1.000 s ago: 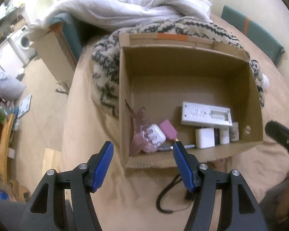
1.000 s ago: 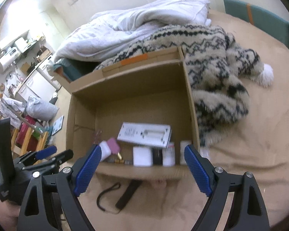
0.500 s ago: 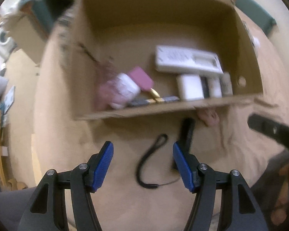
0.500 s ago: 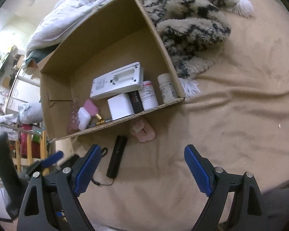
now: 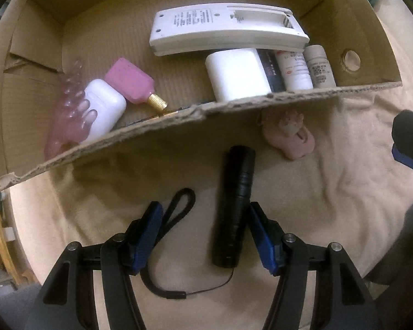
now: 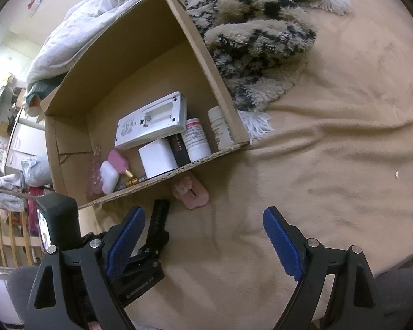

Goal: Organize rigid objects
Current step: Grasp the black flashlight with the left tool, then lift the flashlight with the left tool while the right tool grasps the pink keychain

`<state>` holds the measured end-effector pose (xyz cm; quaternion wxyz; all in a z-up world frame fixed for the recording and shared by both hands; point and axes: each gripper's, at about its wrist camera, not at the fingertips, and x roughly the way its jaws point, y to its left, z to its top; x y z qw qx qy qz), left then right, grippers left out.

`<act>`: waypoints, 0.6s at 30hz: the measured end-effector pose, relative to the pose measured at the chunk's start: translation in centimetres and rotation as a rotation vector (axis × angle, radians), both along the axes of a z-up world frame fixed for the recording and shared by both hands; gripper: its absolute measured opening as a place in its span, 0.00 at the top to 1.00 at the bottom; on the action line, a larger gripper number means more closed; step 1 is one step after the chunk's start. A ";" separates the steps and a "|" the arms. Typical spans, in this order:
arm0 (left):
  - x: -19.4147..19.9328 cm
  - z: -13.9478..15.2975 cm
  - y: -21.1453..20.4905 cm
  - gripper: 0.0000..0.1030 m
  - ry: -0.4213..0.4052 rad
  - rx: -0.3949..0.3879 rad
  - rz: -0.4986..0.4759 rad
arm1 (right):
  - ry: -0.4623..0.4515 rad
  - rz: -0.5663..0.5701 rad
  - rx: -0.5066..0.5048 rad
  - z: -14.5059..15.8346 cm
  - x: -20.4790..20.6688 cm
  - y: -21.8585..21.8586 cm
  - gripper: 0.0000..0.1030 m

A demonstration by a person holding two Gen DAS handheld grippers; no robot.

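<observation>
A black cylindrical flashlight (image 5: 235, 206) with a black wrist strap (image 5: 176, 211) lies on the beige blanket in front of a cardboard box (image 5: 179, 121). My left gripper (image 5: 203, 228) is open and straddles it, the right pad close beside the flashlight, the strap by the left pad. A pink hair clip (image 5: 291, 137) lies by the box's front wall. In the right wrist view my right gripper (image 6: 203, 236) is open and empty above the blanket, right of the flashlight (image 6: 158, 217) and clip (image 6: 191, 192).
The box (image 6: 206, 63) holds a white remote (image 5: 228, 29), a white charger block (image 5: 238, 74), two pill bottles (image 5: 308, 66), a pink bottle (image 5: 130, 81), a white case (image 5: 103, 110) and a pink claw clip (image 5: 68, 121). A patterned shaggy throw (image 6: 256, 27) lies right of the box.
My left gripper has dropped down and forward to the flashlight, which now sits between its pads. My right gripper has tilted down toward the blanket beside the box.
</observation>
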<state>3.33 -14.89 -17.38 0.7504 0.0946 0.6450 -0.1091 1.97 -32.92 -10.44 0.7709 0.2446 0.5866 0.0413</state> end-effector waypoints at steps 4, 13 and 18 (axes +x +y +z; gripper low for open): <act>-0.1 0.4 0.4 0.80 0.022 -0.030 0.008 | 0.001 0.010 -0.010 0.0 0.1 0.1 0.10; -1.8 3.7 4.9 0.81 0.007 -0.048 0.096 | 0.030 0.039 -0.046 -0.9 0.8 0.9 0.10; -3.2 8.1 7.4 0.82 -0.113 -0.041 0.123 | 0.050 0.109 -0.124 -1.9 2.2 2.8 0.10</act>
